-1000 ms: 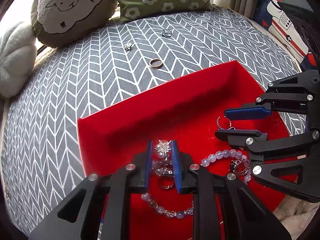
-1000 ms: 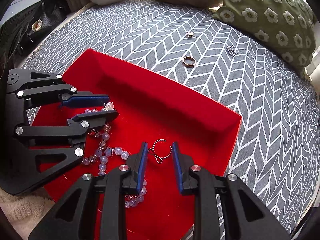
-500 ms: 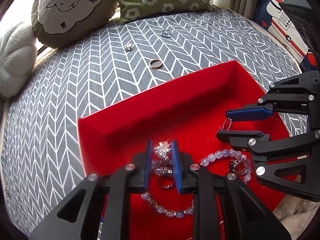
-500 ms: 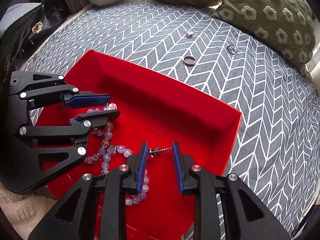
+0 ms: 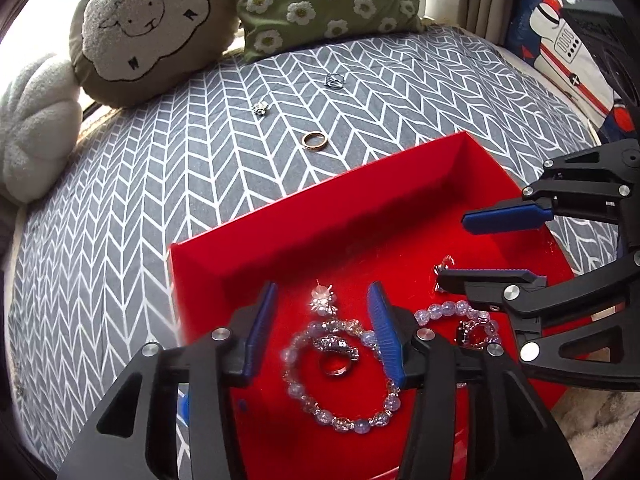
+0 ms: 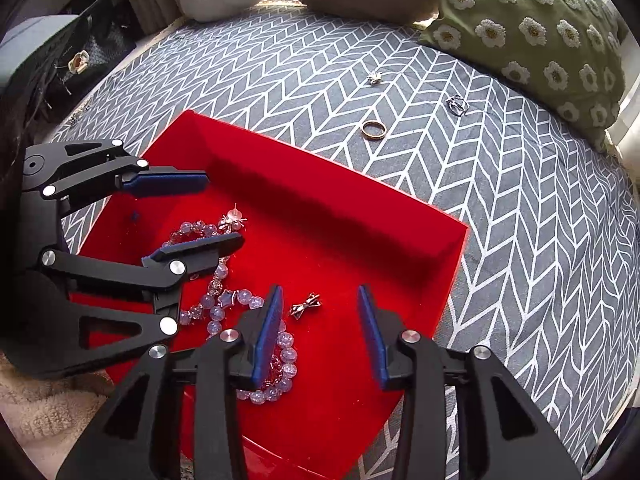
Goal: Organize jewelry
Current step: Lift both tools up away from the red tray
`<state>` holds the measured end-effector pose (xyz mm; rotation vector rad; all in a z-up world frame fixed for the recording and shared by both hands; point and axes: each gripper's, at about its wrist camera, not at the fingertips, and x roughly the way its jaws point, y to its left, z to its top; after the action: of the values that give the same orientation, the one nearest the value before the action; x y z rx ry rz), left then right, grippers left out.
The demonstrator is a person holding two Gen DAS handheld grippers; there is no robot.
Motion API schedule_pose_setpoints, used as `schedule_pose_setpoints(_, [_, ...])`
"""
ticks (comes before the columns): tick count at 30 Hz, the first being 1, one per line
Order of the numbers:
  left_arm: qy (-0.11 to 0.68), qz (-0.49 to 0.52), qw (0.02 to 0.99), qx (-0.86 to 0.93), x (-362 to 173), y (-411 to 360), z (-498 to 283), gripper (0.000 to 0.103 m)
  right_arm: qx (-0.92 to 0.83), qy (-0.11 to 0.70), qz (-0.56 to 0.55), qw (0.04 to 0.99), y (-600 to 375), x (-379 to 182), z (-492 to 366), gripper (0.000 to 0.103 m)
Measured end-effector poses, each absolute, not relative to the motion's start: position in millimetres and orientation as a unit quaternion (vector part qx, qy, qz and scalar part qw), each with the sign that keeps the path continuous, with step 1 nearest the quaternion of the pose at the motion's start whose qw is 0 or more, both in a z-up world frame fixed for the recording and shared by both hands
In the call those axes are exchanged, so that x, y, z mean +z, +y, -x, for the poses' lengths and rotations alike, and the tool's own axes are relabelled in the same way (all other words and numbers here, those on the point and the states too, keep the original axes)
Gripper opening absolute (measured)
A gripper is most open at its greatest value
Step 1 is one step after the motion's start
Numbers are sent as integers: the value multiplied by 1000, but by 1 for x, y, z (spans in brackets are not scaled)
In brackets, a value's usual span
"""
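Observation:
A red tray (image 5: 320,216) (image 6: 452,256) lies on the grey herringbone bedspread. My left gripper (image 5: 322,304) is open over the tray; a crystal flower earring (image 5: 323,300) lies between its fingers, above a bead bracelet (image 5: 340,412) and a ring (image 5: 336,360). My right gripper (image 6: 319,308) is open over the tray; a small silver chain piece (image 6: 306,305) lies on the tray floor between its fingers. On the bedspread beyond the tray lie a gold ring (image 5: 314,140) (image 6: 374,129), a small silver charm (image 5: 260,109) (image 6: 375,77) and a silver ring (image 5: 334,80) (image 6: 457,105).
A sheep cushion (image 5: 148,28), a green daisy cushion (image 5: 324,0) (image 6: 532,36) and a white fluffy cushion (image 5: 32,132) line the far edge of the bed. A second bead bracelet (image 5: 452,312) lies in the tray. A dark bag (image 6: 68,64) stands left of the bed.
Both grippers have opened. The left one let the flower earring drop into the tray; the right one let the silver chain piece drop onto the tray floor.

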<state>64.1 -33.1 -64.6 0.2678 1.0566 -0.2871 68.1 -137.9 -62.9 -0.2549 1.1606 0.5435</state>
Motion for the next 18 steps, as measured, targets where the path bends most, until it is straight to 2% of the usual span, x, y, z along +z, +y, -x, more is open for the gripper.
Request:
schedule_pose_setpoints(4, [489,-120,854,-133,-55,-27,-62,46,256,531,115,799,-143,-54,-64,38])
schedule_pose_setpoints(9, [443,-133,877,-130,-27,-23,-40,63,267,504,100,815,-158,-31,-48,41])
schedule_pose_setpoints(14, [394,-127,902,-123,-4,-13,-14,86,279,459,88,839,-175,-6,-25,62])
schedule_pose_setpoints(18, [383,-108,910,-114,1,3,3,87,293,421,75,855,-187,6,-1,81])
